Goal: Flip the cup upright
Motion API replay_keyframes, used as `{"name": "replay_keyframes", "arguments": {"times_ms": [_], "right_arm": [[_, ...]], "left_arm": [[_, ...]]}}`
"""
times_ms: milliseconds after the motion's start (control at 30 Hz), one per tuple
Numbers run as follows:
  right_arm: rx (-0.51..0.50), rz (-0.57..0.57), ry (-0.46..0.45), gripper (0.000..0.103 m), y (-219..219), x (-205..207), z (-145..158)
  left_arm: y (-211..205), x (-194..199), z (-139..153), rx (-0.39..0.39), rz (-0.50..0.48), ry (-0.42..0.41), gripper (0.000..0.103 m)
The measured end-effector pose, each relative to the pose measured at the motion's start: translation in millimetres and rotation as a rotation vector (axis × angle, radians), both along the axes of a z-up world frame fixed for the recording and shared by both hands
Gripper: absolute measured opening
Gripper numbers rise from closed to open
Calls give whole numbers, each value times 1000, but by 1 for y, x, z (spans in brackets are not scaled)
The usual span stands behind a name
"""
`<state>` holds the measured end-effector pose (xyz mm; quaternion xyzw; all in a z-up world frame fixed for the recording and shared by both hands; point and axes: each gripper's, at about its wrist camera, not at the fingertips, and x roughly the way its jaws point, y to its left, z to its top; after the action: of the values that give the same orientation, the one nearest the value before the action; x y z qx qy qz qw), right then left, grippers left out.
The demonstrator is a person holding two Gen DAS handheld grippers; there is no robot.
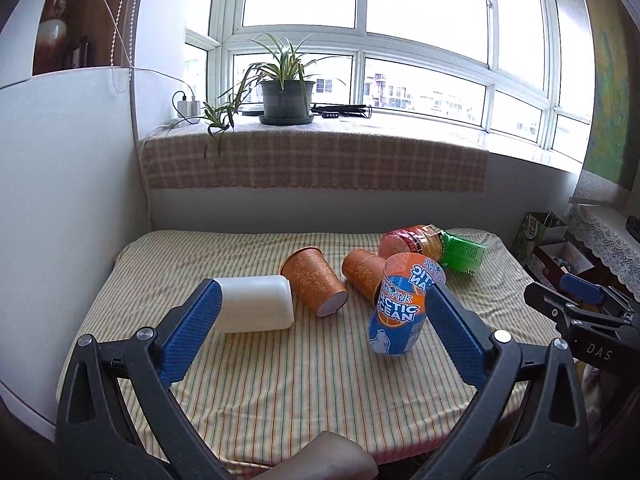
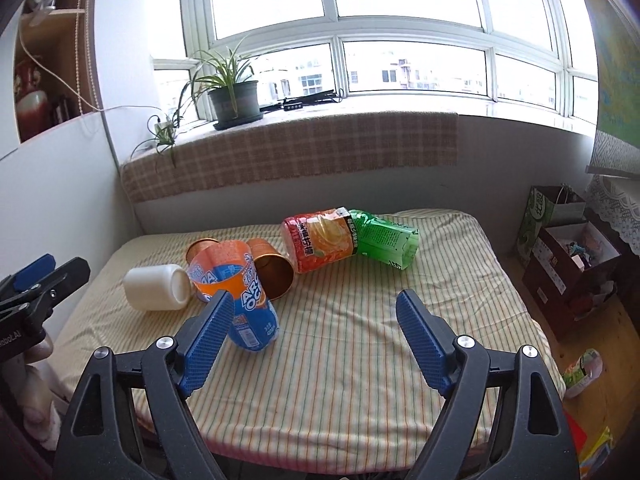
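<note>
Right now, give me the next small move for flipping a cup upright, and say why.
Probably ease the open left gripper forward around the orange patterned paper cup. It lies on its side on the striped tablecloth, roughly centred between those fingers, while the open right gripper faces bare cloth.

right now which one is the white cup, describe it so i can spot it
On the striped mattress below the window, a cluster of toppled cups lies mid-bed. The white cup is at its left end, on its side beside an orange patterned cup: the only plain, unprinted one.

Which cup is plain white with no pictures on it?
The plain white plastic cup lying on its side at the left end. The two orange patterned cups and the blue-orange printed cup all carry decoration.
</note>
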<state>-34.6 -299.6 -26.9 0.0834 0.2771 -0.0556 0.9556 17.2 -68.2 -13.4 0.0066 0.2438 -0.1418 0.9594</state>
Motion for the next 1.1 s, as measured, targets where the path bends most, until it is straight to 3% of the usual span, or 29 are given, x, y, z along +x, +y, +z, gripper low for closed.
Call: {"name": "replay_keyframes", "arguments": {"times_ms": [1100], "right_arm": [[14, 8, 21, 83, 2, 2, -3]], "left_arm": [[4, 0, 2, 11, 27, -1, 103]]}}
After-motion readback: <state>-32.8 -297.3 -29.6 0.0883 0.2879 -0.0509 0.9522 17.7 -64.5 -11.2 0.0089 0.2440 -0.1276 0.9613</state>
